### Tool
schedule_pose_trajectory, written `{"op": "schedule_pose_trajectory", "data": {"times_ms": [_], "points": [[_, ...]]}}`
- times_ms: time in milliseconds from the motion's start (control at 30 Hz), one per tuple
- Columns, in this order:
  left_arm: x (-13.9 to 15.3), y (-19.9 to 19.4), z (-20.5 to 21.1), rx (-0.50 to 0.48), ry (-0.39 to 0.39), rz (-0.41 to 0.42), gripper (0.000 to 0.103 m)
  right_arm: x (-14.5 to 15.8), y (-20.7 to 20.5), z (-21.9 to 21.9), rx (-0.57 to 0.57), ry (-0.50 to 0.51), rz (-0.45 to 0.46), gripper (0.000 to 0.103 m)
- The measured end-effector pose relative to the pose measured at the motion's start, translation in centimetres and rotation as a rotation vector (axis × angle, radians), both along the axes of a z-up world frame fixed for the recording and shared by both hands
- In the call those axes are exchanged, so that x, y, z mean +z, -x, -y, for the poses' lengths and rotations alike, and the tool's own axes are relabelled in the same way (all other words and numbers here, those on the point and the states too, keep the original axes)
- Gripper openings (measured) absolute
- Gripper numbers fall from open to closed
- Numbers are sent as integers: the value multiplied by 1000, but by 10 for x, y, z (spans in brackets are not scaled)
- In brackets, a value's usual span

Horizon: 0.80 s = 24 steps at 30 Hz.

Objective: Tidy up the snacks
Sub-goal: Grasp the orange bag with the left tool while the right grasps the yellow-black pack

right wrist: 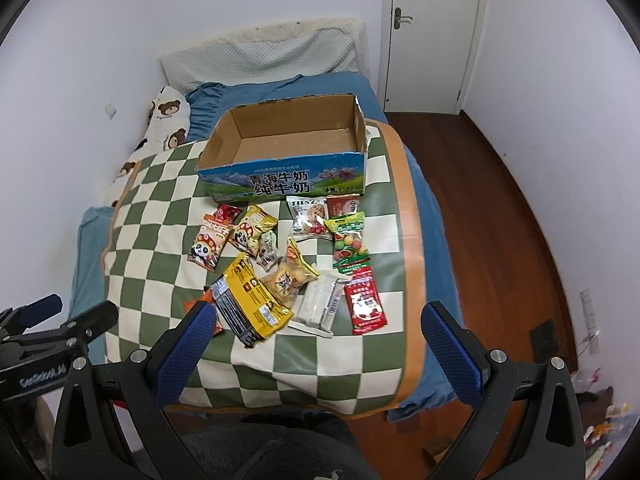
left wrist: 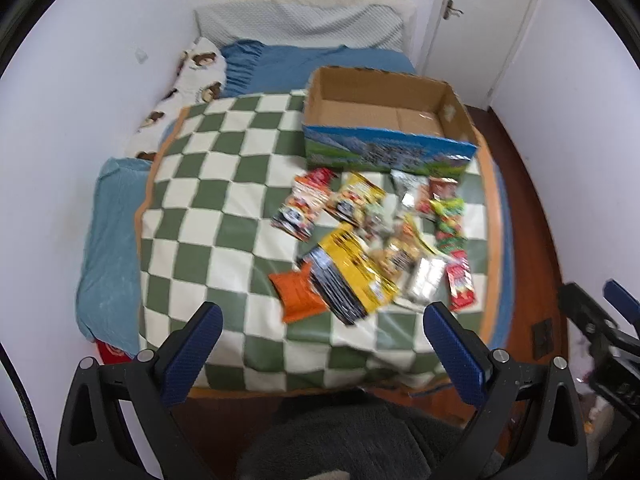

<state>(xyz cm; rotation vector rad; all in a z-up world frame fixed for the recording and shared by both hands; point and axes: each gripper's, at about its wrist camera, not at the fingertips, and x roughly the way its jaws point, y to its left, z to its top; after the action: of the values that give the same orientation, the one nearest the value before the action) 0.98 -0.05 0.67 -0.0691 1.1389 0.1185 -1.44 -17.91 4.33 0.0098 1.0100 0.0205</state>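
With both grippers, left and right, wide open and empty, descend on 1 snack at 12 o'clock, then lift toward the box.

One cardboard box sits on the bed. Near it I count about twelve snack packets: two panda-printed packets, one yellow bag, one orange packet, one red sachet. Two hand-held grippers: left, right.
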Motion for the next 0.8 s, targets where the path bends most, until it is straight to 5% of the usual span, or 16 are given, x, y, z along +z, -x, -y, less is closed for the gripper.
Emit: {"op": "schedule_pose_trajectory", "data": {"times_ms": [267,533,600,800], "points": [[-59,-37,-23,-10,-217,-33,103,-75,-43,8,-39,-115,-111,103],[-168,-62,-45,-125,-322,-244,103,-188,-91,-30,70,-86,-265,103],[-194,-66,-54,-117,-236,-316,103,-208,-100,-46,122,-67,-278,103],[-274,-90,-92,113,198,-503,95,-256,-113,-85,208,-3,-348,103]]}}
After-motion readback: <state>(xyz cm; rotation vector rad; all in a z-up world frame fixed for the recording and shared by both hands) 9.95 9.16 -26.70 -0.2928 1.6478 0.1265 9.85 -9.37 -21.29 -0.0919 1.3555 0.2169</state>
